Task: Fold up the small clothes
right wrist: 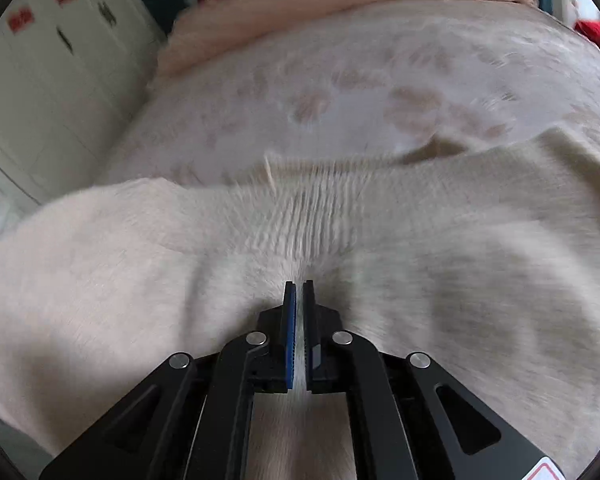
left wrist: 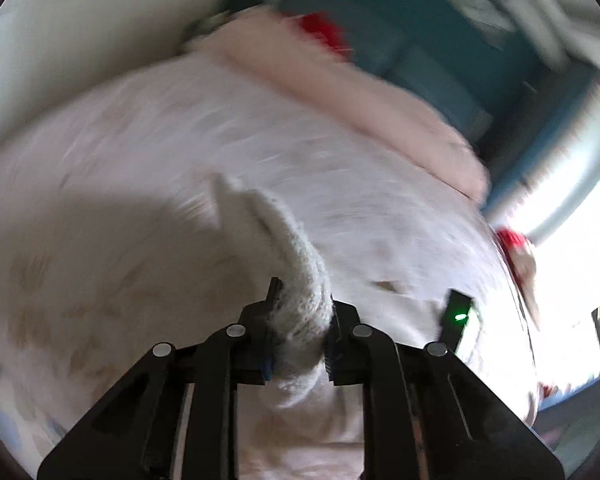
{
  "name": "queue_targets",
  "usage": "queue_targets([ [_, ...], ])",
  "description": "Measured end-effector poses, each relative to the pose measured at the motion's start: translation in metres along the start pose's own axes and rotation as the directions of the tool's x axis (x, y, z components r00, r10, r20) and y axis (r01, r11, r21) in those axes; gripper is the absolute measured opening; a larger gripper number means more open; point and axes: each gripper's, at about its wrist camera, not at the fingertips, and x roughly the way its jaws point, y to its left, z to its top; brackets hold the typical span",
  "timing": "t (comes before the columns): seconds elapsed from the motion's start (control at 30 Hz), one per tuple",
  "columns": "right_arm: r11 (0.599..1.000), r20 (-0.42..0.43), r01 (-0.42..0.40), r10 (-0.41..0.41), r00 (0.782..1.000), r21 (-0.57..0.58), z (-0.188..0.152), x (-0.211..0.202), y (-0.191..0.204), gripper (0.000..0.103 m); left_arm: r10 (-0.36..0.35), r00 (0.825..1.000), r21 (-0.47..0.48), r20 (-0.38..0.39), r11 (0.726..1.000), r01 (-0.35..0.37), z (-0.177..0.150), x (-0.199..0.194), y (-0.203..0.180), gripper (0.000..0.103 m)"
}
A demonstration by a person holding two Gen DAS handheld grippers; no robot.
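Note:
A cream knit garment (right wrist: 420,232) lies spread over the bed, its ribbed band (right wrist: 316,208) just ahead of my right gripper (right wrist: 299,286). The right gripper's jaws are pinched together on a fold of this knit fabric. In the left wrist view my left gripper (left wrist: 302,300) is shut on a thick bunched part of the same cream knit (left wrist: 296,268), which rises between the fingers and trails forward over the bed. The other gripper's black tip with a green light (left wrist: 458,312) shows at the right.
The bed has a pale floral sheet (left wrist: 180,152) and a folded pink blanket (left wrist: 360,92) at its far end. Red items (left wrist: 324,32) sit by the blanket and at the bed's right edge (left wrist: 514,240). A white cabinet (right wrist: 60,72) stands at the left. Both views are motion-blurred.

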Motion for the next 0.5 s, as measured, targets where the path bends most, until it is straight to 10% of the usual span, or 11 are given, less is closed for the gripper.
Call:
queue_targets([
  [0.27,0.990,0.167,0.060,-0.082,0.983,0.128,-0.036,-0.149,-0.128,0.012,-0.198,0.968,0.316,-0.152,0.919,0.238,-0.051,0.034,-0.188,0.018],
  [0.37,0.975,0.141,0.099,-0.128,0.982,0.200,-0.065,-0.176,-0.181,0.021,-0.193,0.949,0.341,-0.251,0.900,0.273,-0.102,0.068,-0.207,0.028],
  [0.5,0.949,0.142,0.043,-0.091,0.986,0.311,-0.097,-0.195,-0.220,0.053,-0.107,0.951,0.269,-0.289,0.945,0.187,-0.158,0.078,-0.179,0.057],
])
